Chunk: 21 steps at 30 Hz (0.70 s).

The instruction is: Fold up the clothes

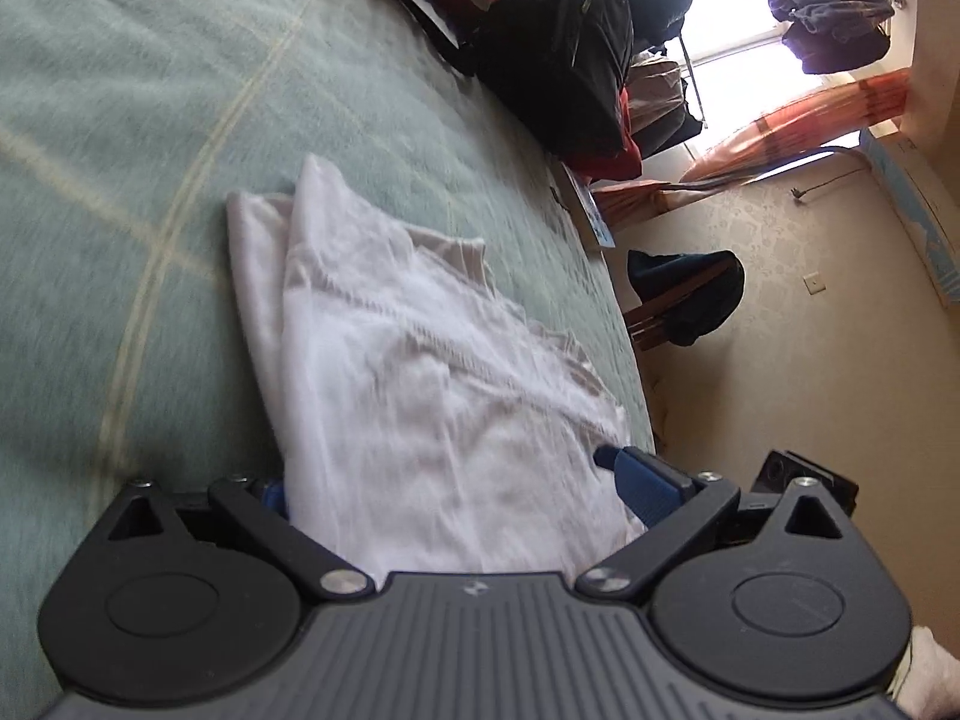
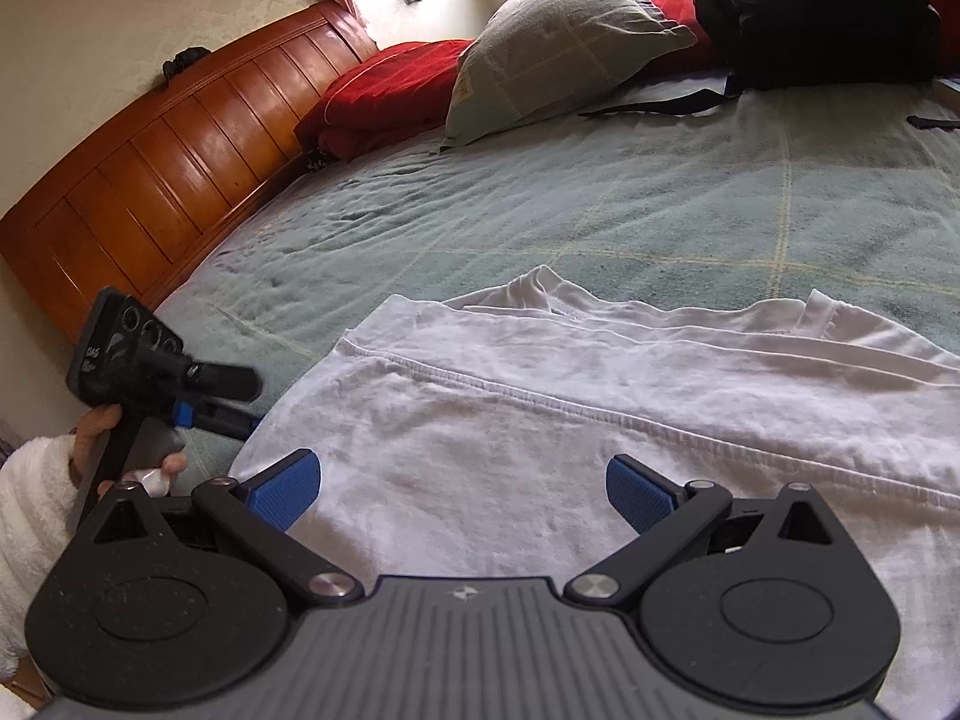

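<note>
a white t-shirt lies partly folded on a green blanket with pale yellow lines that covers the bed, near the bed's edge. in the right wrist view the right gripper sits low over the shirt with its blue-padded fingers spread wide apart, nothing between them, the cloth lying flat beneath. a stitched hem runs across the shirt ahead of the pads. to the left in that view, a hand in a fluffy white sleeve holds the left gripper just beside the shirt's edge. in the left wrist view the left gripper is spread wide too, with a layer of the t-shirt draped between its fingers and hiding most of the left pad; the picture is blurred. beyond lie a wooden headboard, a red pillow, a grey-green pillow and a black bag.
</note>
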Each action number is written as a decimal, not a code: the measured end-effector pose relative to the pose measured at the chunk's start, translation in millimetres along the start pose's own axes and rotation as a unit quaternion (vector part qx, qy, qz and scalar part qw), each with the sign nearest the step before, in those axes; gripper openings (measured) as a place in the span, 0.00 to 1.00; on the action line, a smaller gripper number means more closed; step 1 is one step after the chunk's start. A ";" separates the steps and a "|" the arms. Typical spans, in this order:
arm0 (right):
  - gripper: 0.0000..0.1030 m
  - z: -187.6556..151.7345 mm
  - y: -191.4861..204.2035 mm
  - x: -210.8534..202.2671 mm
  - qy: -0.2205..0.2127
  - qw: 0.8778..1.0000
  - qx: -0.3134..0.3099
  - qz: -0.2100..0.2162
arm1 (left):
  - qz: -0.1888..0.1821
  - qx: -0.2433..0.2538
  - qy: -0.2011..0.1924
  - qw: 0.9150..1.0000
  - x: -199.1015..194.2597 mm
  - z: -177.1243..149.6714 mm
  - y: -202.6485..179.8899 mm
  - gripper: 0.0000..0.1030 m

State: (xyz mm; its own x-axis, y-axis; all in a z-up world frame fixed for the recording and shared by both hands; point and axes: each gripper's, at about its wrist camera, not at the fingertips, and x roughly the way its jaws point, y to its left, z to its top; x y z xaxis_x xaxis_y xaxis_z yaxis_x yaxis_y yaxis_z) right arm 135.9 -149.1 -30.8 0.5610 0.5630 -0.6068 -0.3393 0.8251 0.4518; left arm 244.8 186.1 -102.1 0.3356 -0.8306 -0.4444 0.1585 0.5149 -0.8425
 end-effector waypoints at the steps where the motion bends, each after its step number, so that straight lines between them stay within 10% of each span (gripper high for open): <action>1: 1.00 0.3 -0.5 0.1 0.000 1.000 0.001 0.001 | 0.000 0.000 -0.001 1.000 2.5 3.6 0.4 0.97; 21: 1.00 1.1 -20.5 -1.6 0.001 0.997 0.073 0.016 | -0.011 0.038 0.010 0.999 3.0 -2.2 -2.1 0.89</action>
State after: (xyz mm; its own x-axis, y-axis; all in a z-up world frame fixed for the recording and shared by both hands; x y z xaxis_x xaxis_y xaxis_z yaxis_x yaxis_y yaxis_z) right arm 142.8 -166.9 -38.4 0.5502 0.5886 -0.5923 -0.2431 0.7915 0.5607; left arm 243.4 182.1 -102.3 0.3122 -0.8455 -0.4332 0.2353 0.5106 -0.8270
